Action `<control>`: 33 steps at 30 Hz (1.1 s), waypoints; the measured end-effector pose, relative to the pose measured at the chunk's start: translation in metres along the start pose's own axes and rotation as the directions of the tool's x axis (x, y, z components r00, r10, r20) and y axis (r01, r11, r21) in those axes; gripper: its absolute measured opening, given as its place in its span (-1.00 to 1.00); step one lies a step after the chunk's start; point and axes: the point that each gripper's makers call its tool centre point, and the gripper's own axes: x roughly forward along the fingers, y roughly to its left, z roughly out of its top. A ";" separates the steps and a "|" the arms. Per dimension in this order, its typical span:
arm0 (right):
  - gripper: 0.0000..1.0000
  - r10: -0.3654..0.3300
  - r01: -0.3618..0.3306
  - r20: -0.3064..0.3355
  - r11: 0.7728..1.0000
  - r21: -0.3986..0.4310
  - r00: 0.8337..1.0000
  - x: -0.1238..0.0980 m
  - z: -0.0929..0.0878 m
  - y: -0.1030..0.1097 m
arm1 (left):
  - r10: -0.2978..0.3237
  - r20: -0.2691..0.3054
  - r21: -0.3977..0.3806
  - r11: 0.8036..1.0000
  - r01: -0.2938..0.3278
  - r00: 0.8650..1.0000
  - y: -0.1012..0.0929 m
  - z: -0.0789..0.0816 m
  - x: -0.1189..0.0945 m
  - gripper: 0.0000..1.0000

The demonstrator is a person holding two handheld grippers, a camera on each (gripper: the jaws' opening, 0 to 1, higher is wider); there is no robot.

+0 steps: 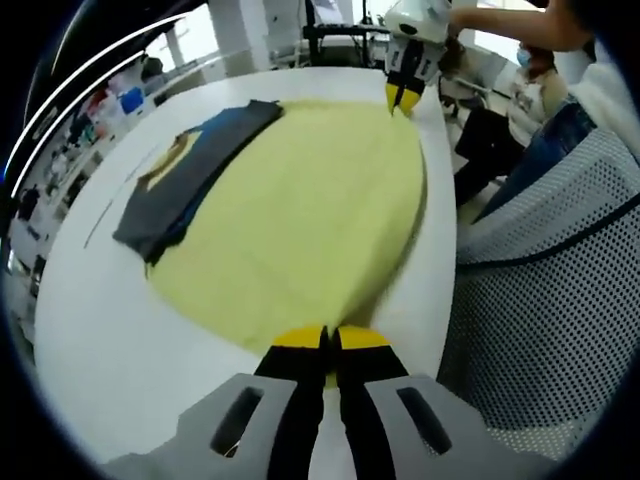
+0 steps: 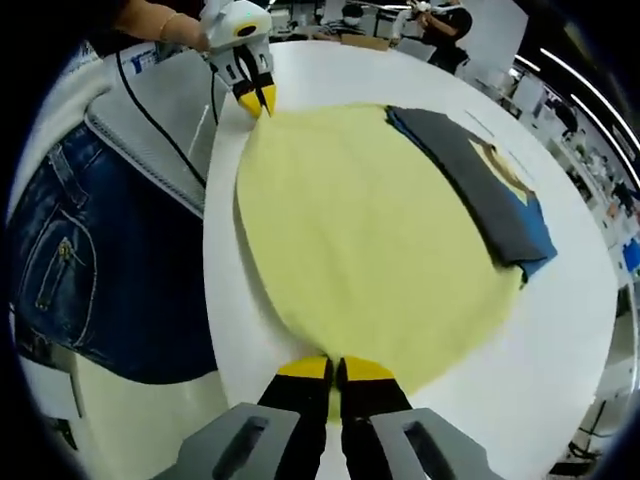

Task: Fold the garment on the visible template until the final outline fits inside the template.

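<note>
Both hand-held grippers (image 1: 330, 338) (image 2: 335, 368) apparently pinch the yellow garment's (image 1: 300, 220) near edge corners

yellow garment (image 1: 300, 220): soft matt cloth | table (image 1: 90, 340): smooth white | chair (image 1: 540, 330): grey mesh

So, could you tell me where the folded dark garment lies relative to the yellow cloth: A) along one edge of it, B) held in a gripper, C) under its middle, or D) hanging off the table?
A: the folded dark garment lies flat along one edge of the yellow cloth, while the left gripper and right gripper each pinch the cloth's near edge.
</note>
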 end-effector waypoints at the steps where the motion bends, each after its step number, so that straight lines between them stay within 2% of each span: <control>1: -1.00 0.000 0.000 0.003 1.000 0.003 1.000 -0.002 0.001 0.000 | 0.001 0.003 -0.006 1.000 -0.001 1.000 0.000 0.001 -0.001 -1.00; 11: -1.00 0.020 -0.021 0.039 1.000 0.019 0.999 -0.019 0.018 0.007 | 0.012 0.008 -0.015 1.000 -0.012 1.000 0.005 0.006 -0.016 -1.00; 23: -1.00 0.045 -0.045 0.033 0.999 -0.001 0.998 -0.038 0.032 0.011 | 0.021 0.046 -0.038 0.999 -0.019 0.999 0.006 0.016 -0.035 -1.00; 33: -1.00 0.037 -0.036 0.044 0.999 -0.013 0.998 -0.055 0.043 0.009 | 0.061 0.065 -0.079 0.995 -0.056 0.996 0.013 0.028 -0.052 -1.00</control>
